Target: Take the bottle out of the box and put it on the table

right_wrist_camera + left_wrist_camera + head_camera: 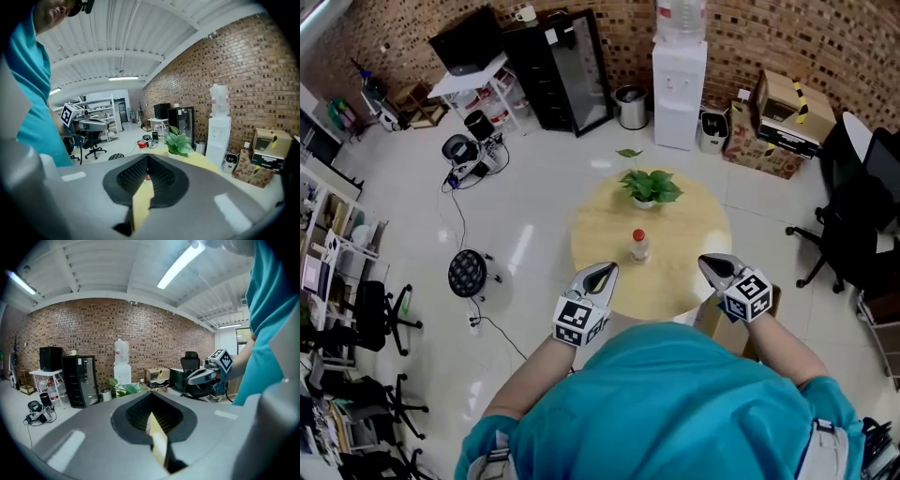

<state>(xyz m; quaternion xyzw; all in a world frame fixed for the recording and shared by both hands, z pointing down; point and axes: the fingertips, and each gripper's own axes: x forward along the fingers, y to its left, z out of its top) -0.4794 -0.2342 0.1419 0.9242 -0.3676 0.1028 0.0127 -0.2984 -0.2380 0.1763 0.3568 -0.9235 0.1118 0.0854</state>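
Red-capped bottle (639, 245), upright on round counter (694, 281): likely light, smooth, easily tipped; take at mid-body. Both closed and empty: left tongs (605, 272), right tongs (712, 263).

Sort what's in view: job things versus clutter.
Job: bottle, table, box, left gripper, right gripper, both shut and empty.
Clutter: plant, water cooler, stool, cabinet, chair.
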